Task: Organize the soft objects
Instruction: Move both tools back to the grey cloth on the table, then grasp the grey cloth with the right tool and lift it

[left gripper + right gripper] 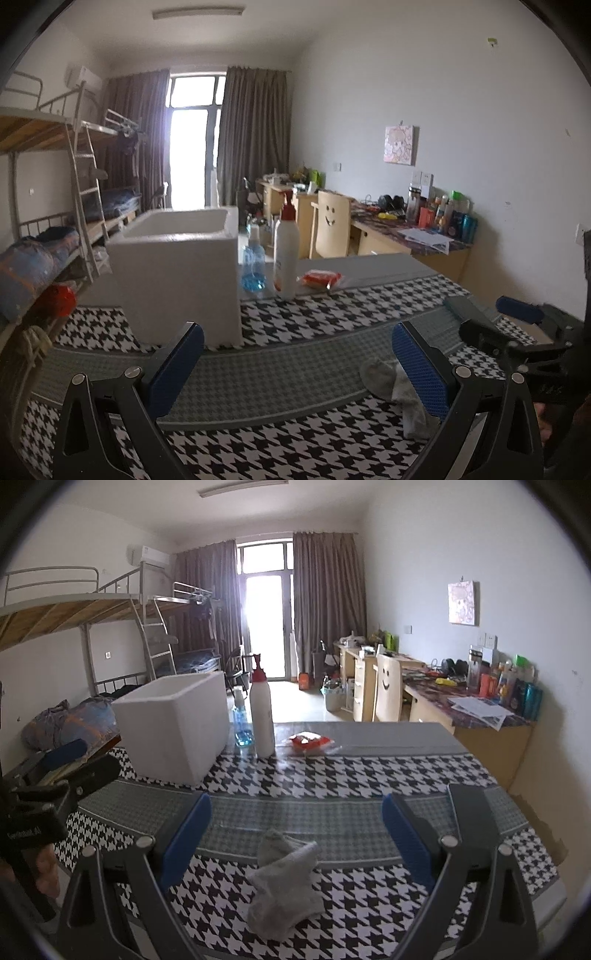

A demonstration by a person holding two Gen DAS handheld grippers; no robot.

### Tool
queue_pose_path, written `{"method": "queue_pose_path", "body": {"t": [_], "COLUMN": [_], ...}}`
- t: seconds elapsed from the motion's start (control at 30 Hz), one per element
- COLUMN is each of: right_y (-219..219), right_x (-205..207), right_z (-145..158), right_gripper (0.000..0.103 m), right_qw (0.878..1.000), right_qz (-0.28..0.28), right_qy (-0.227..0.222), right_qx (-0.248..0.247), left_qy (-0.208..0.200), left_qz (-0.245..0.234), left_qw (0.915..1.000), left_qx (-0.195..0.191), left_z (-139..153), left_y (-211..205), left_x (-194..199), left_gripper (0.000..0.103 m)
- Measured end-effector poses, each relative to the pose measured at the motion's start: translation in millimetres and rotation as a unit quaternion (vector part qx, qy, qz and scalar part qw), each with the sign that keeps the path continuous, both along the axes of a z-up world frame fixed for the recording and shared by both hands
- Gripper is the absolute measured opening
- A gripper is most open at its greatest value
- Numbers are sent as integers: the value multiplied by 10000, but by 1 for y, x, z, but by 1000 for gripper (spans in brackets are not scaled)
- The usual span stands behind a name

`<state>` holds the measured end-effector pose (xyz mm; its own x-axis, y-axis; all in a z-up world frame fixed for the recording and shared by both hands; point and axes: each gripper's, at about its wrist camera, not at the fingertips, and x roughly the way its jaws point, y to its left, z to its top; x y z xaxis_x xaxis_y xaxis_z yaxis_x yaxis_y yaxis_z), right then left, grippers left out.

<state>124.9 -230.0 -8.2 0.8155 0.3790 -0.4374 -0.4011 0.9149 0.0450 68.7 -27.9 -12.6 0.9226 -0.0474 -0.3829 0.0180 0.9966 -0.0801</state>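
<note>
A crumpled grey sock (284, 882) lies on the houndstooth tablecloth (351, 782), between the fingers of my open right gripper (295, 834) and just in front of them. In the left wrist view the sock (399, 391) lies partly behind the right finger of my open, empty left gripper (295, 365). A white foam box (177, 273), open at the top, stands at the left of the table; it also shows in the right wrist view (173, 723). The right gripper shows at the right edge of the left wrist view (517, 325).
A white pump bottle (286, 247), a blue bottle (253, 262) and a red packet (319, 278) stand behind the box. Bunk beds (55, 206) line the left wall. Desks (406, 236) and a chair (332, 225) line the right wall.
</note>
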Motion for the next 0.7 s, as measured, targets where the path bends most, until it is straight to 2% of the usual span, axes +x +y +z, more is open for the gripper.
{"method": "queue_pose_path", "body": {"t": [0.17, 0.37, 0.63, 0.7], "right_y": [-2, -1, 6, 8], "right_x": [2, 1, 3, 3], "right_z": [-19, -29, -50, -56], "right_gripper": [96, 96, 95, 90], "right_qw": [9997, 9994, 9976, 9967], "right_qz": [-36, -4, 179, 206], "right_qy": [238, 323, 632, 736], "right_qx": [-27, -126, -220, -263], "left_qy": [113, 246, 411, 454], "left_qz": [-57, -41, 12, -27], "left_qw": [9999, 9996, 9992, 9990], "left_qx": [-33, -136, -13, -28], "left_z": [-9, -19, -30, -33], "left_y": [0, 1, -1, -3], "left_x": [3, 6, 10, 12], "left_gripper": [102, 102, 102, 102]}}
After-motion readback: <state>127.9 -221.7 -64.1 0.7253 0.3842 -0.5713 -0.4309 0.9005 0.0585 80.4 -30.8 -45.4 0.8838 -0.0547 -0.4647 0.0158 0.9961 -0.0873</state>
